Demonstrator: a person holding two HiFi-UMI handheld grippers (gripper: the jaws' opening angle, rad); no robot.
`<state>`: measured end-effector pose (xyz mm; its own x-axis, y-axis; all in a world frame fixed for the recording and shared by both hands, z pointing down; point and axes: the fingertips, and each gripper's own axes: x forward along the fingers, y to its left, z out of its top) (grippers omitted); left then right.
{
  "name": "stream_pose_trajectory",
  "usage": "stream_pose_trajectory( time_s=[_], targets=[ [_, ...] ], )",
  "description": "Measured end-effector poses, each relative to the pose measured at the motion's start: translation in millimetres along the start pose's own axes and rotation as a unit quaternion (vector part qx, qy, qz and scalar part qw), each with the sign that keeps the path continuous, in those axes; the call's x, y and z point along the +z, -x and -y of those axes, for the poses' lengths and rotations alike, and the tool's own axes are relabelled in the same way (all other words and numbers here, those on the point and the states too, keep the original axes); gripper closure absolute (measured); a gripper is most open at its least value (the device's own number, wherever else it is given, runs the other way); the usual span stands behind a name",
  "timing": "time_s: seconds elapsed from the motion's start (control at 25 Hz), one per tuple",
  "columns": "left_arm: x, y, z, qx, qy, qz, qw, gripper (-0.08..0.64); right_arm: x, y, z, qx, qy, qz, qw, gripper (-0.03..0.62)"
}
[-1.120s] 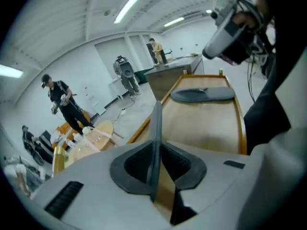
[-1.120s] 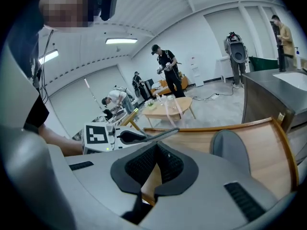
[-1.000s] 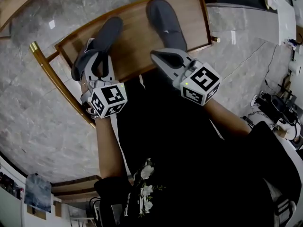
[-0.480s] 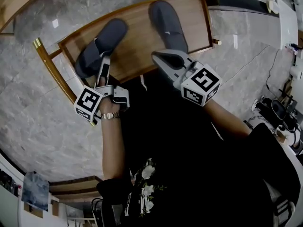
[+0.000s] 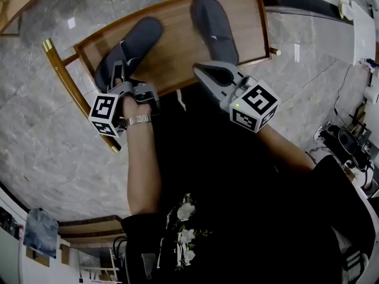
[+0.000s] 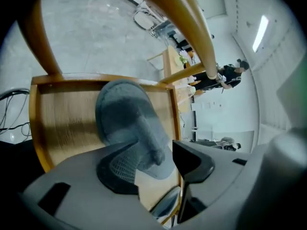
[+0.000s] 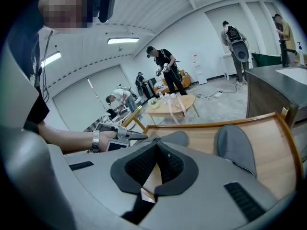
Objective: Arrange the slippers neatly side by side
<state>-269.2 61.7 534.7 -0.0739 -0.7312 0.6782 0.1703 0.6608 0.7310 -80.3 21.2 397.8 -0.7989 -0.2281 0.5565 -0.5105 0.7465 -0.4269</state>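
Observation:
Two grey slippers lie on a rimmed wooden shelf (image 5: 172,55). The left slipper (image 5: 133,46) lies at a slant; the right slipper (image 5: 213,22) points more straight away. My left gripper (image 5: 122,73) is at the left slipper's heel. Its jaws have just been opening and now stand wide, and the slipper's (image 6: 129,123) heel end lies loosely between the pads (image 6: 117,171). My right gripper (image 5: 201,70) hangs at the shelf's near edge, just short of the right slipper (image 7: 235,147). It is shut with nothing in it.
A curved wooden rail with a brass tip (image 5: 46,43) runs along the shelf's left side. Grey marble floor surrounds the shelf. A low wooden table (image 7: 172,107) and several people stand far off. Cables and equipment (image 5: 349,141) sit at the right.
The left gripper has rolled over, so its marker cube now faces left, and its jaws have opened off the left slipper. The right gripper has kept still.

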Motion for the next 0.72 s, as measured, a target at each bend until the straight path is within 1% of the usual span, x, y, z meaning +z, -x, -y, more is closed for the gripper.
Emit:
stream_pose_trajectory(
  time_s=[0.04,0.08,0.16,0.2,0.24,0.36,0.44,0.56,0.64,0.72],
  targets=[
    [1.3,-2.7,-3.0,0.016,-0.004,0.01,0.9998,0.358,-0.3,-0.6,0.2,0.001,-0.001,0.0,1.0,0.595],
    [1.1,-5.8,-7.2,0.035,-0.01,0.018,0.9992,0.388,-0.6,-1.3,0.6,0.001,-0.003,-0.001,1.0,0.595],
    [-4.0,-10.8,-19.8,0.076,-0.022,0.025,0.9966,0.467,-1.9,-2.4,-0.2,0.003,-0.004,-0.002,1.0,0.595],
    [-7.1,-12.0,-25.7,0.093,-0.024,0.025,0.9951,0.522,-2.4,-3.1,-1.8,0.005,-0.003,-0.002,1.0,0.595],
    [-8.9,-12.5,-29.3,0.103,-0.026,0.024,0.9941,0.53,-2.3,-4.0,-3.4,0.007,-0.002,-0.002,1.0,0.595],
    [-9.3,-13.3,-29.1,0.107,-0.044,0.027,0.9929,0.541,-0.6,-6.0,-4.2,0.012,0.001,-0.003,1.0,0.595],
    [-9.6,-12.3,-27.0,0.106,-0.063,0.026,0.992,0.543,0.3,-4.0,-1.6,0.011,0.0,-0.001,1.0,0.595],
    [-11.3,-6.0,-20.4,0.101,-0.101,0.025,0.9895,0.548,3.7,1.3,4.1,0.01,-0.002,0.007,1.0,0.595],
    [-14.0,0.3,-12.2,0.09,-0.128,0.023,0.9874,0.549,4.3,4.0,7.0,0.016,-0.006,0.009,1.0,0.594],
    [-20.4,3.5,0.1,0.074,-0.167,0.01,0.9831,0.549,5.8,6.5,8.7,0.025,-0.008,0.013,1.0,0.595]
  ],
)
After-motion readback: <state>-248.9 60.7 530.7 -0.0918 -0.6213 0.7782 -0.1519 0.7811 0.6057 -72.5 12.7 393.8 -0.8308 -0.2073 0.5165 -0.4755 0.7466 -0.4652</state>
